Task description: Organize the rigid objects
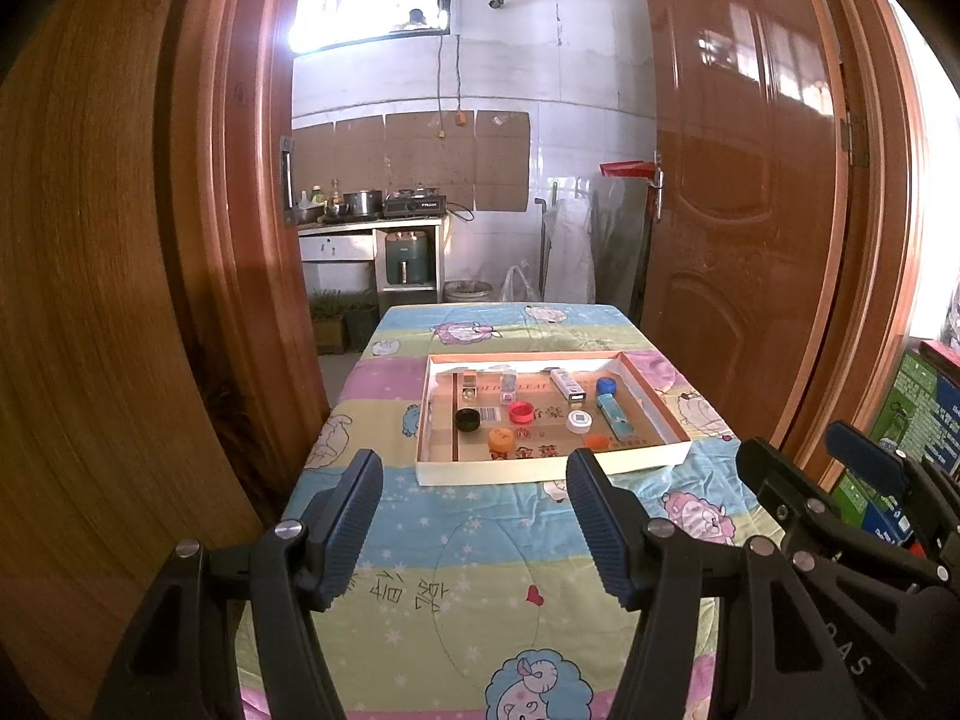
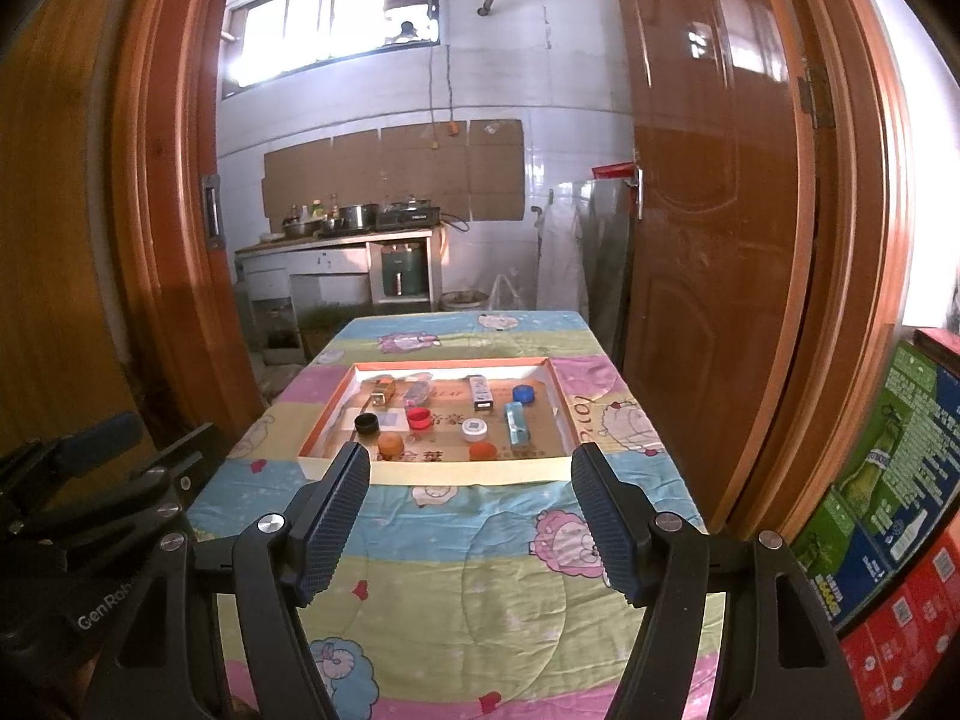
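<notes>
A shallow cardboard tray (image 1: pixel 528 470) (image 2: pixel 456 471) sits on the table's cartoon-print cloth. In it lie small items: a black cap (image 1: pixel 467 419) (image 2: pixel 366 422), a red cap (image 1: pixel 521 411) (image 2: pixel 418 417), orange caps (image 1: pixel 501 438) (image 2: pixel 390 444), a white round piece (image 1: pixel 579 420) (image 2: pixel 474 430), a blue cap (image 1: pixel 606 386) (image 2: pixel 524 393), a light blue bar (image 1: pixel 613 414) (image 2: pixel 516 425) and a white box (image 1: pixel 567 386) (image 2: pixel 480 392). My left gripper (image 1: pixel 474 480) and right gripper (image 2: pixel 471 471) are both open and empty, hovering short of the tray's near edge.
The table (image 1: pixel 480 570) stands in a doorway between wooden door frames, with an open door (image 1: pixel 738 192) at the right. Stacked printed cartons (image 2: pixel 900 480) stand at the right. A kitchen counter (image 1: pixel 372 222) with pots is beyond the table.
</notes>
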Motion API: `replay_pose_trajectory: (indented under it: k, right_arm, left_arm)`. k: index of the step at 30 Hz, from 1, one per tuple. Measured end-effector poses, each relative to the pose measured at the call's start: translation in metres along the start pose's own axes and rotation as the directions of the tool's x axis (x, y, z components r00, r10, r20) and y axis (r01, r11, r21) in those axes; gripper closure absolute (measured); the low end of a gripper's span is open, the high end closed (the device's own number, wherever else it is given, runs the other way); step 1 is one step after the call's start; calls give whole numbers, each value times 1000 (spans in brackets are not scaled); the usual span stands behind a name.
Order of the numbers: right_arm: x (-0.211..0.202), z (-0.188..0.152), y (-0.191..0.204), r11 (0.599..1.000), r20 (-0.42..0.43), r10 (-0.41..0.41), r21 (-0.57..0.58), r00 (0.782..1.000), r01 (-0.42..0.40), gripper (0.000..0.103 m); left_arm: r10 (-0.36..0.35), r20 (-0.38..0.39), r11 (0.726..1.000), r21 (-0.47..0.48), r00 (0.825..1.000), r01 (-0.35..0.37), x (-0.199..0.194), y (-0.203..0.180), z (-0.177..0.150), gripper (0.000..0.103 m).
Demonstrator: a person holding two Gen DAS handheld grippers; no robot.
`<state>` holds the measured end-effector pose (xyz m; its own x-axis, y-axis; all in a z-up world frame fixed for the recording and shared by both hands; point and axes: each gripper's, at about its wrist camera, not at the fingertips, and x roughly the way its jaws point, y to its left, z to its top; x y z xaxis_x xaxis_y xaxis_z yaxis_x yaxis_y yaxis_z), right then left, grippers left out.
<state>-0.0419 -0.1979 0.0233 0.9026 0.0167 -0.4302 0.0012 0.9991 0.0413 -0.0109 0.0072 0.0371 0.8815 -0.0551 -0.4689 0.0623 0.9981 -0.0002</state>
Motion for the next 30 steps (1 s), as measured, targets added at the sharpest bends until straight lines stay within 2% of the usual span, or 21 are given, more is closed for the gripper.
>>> replay_pose_trajectory:
  k: [30]
  right_arm:
    - [0, 0, 1, 1000, 1, 0, -1, 1000, 0, 31]
  left_arm:
    - [-2, -4, 1000, 2, 1000, 2, -3, -2, -1, 39]
